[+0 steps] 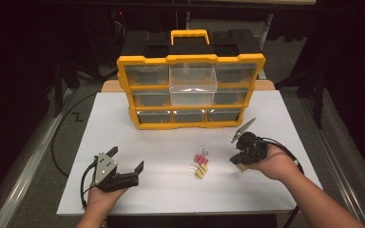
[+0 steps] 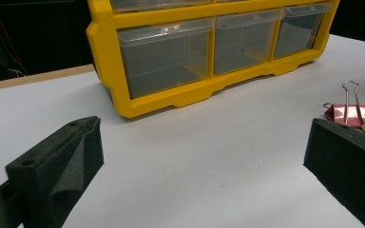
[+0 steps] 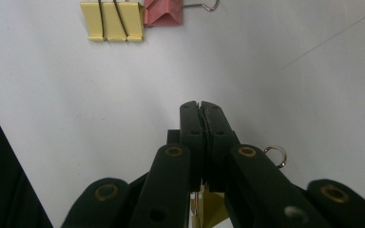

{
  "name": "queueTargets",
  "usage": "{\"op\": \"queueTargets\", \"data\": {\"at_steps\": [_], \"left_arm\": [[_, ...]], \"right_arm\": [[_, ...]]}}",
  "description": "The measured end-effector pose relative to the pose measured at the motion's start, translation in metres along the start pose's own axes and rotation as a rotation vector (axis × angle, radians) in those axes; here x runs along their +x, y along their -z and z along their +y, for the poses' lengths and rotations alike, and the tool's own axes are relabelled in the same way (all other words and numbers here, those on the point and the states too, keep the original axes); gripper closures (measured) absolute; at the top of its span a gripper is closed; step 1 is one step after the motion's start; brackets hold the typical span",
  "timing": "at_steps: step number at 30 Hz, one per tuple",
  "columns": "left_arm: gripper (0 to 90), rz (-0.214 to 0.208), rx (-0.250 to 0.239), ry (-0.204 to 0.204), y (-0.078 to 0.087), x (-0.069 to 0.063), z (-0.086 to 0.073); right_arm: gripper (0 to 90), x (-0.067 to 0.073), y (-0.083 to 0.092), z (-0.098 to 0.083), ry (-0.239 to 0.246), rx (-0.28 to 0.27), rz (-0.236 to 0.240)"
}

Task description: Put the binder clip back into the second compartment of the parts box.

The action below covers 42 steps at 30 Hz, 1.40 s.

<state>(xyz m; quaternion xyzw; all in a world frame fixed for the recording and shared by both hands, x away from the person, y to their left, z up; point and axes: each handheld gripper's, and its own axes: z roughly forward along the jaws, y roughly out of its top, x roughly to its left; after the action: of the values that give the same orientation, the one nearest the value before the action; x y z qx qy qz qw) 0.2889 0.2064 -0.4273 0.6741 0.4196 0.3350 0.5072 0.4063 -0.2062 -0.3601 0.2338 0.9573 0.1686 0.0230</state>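
Right hand-held gripper jaws pressed together, pinching a yellow binder clip; the clip's yellow body shows under the jaws in the right gripper view, and a wire loop sticks out beside them. In the high view a bit of yellow shows at the gripper's low end, just over the white counter.

Left hand-held gripper jaws spread wide, nothing between them, just bare counter. It sits low, close to the counter.

Loose clips between the two grippers: a pink binder clip and yellow binder clips in a small cluster, touching each other. From the right hand-held gripper they lie ahead of the jaw tips, well apart from them. From the left hand-held gripper the pink one sits just past one jaw, partly hidden behind it.

Yellow drawer organiser stands upright beyond both grippers, at the far side of the counter. Its upper middle drawer is pulled out; other drawers are in. The left hand-held gripper points toward its bottom row.
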Motion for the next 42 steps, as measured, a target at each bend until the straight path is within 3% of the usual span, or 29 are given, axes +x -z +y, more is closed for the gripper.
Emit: {"op": "queueTargets", "data": {"at_steps": [21, 28, 42], "left_arm": [[0.3, -0.005, -0.018, 0.007, 0.000, 0.002, 0.000], [0.3, -0.014, -0.018, -0.004, -0.001, -0.001, 0.000], [0.3, -0.015, -0.017, -0.007, -0.003, -0.001, -0.001]], "right_arm": [[90.0, 0.001, 0.028, 0.024, 0.007, 0.038, 0.034], [90.0, 0.001, 0.039, 0.034, 0.032, 0.049, 0.046], [90.0, -0.004, 0.062, 0.051, 0.039, 0.040, 0.055]]}}
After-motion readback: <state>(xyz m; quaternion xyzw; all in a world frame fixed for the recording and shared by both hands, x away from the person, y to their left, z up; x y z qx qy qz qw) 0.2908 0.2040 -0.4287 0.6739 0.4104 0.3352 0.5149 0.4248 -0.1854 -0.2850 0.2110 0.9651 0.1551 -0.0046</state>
